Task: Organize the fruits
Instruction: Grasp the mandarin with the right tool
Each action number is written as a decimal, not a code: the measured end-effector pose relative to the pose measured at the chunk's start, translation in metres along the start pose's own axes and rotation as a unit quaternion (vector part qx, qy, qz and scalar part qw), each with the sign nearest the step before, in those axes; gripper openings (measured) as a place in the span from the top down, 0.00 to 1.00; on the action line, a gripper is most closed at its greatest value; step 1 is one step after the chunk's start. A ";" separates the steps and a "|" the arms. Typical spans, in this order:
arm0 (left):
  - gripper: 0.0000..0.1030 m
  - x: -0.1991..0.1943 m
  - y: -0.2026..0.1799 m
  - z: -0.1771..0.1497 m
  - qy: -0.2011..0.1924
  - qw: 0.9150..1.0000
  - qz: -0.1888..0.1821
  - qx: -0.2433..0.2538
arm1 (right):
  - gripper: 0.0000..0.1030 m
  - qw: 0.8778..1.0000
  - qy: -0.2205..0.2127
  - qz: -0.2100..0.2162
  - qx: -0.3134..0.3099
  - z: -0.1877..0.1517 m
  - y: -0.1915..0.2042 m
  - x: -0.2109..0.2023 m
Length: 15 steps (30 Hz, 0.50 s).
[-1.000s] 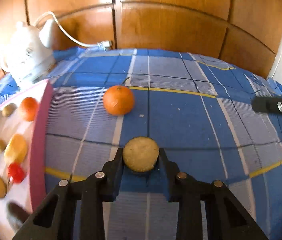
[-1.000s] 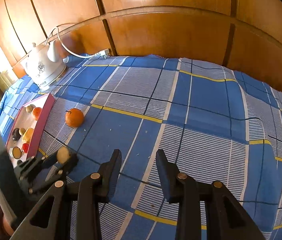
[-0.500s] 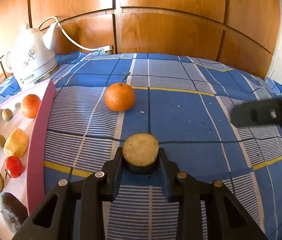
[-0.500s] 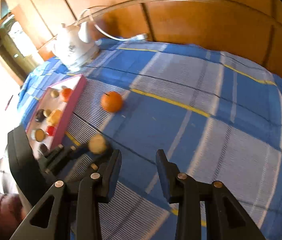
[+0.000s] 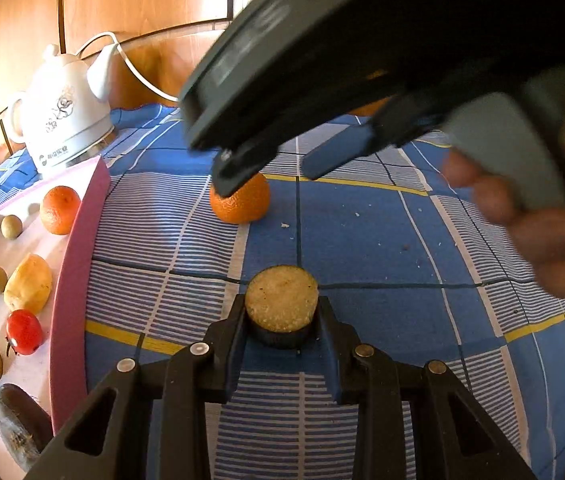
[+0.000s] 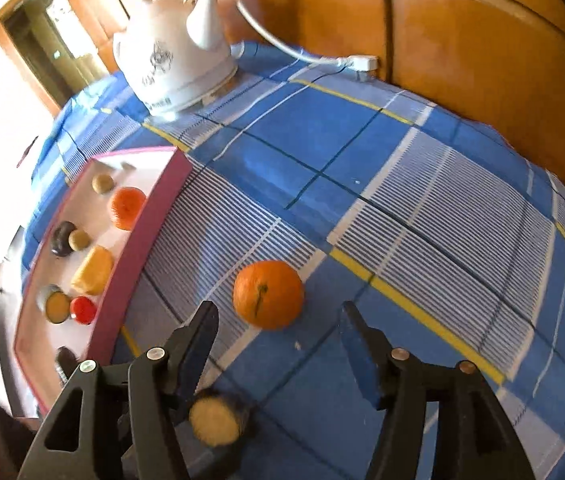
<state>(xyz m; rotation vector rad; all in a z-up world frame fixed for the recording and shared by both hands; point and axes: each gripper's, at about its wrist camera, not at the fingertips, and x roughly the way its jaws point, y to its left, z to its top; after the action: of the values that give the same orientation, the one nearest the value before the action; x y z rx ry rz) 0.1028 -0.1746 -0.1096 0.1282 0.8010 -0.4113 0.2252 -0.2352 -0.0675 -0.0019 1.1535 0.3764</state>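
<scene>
Blue checked cloth spread over the bed. White kettle at its far edge, by the wooden wall. Pink-rimmed tray along the left side, holding small fruits. Right tongs just opened wide, nothing between, hovering over the loose orange near the tray's rim. Left tongs clamped on a round cut slice, above the cloth's near part.
</scene>
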 end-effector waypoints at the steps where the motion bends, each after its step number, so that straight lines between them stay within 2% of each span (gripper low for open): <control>1: 0.68 0.000 0.000 0.000 0.000 1.000 -0.001 -0.001 | 0.39 1.000 0.005 0.002 -0.003 0.002 0.000 0.004; 5: 0.68 0.000 0.001 0.000 -0.001 1.000 -0.003 -0.003 | 0.39 1.000 0.025 0.000 -0.013 0.008 0.005 0.022; 6: 0.68 0.000 0.001 0.000 -0.001 1.000 -0.004 -0.004 | 0.44 0.999 0.030 0.002 -0.013 0.009 0.004 0.026; 7: 0.68 0.001 0.002 0.000 -0.001 1.000 -0.004 -0.004 | 0.61 0.999 0.032 0.003 -0.015 0.009 0.004 0.028; 11: 0.68 0.000 0.002 -0.001 -0.002 1.000 -0.002 -0.002 | 0.62 1.000 0.013 -0.022 -0.002 0.002 -0.005 0.011; 15: 0.68 -0.001 0.002 -0.001 -0.003 1.000 -0.002 -0.002 | 0.62 0.999 0.014 -0.046 0.008 -0.031 -0.023 -0.019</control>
<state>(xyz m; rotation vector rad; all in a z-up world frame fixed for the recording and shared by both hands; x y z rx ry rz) 0.1022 -0.1726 -0.1095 0.1229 0.7967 -0.4134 0.1979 -0.2683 -0.0673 -0.0467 1.1791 0.2867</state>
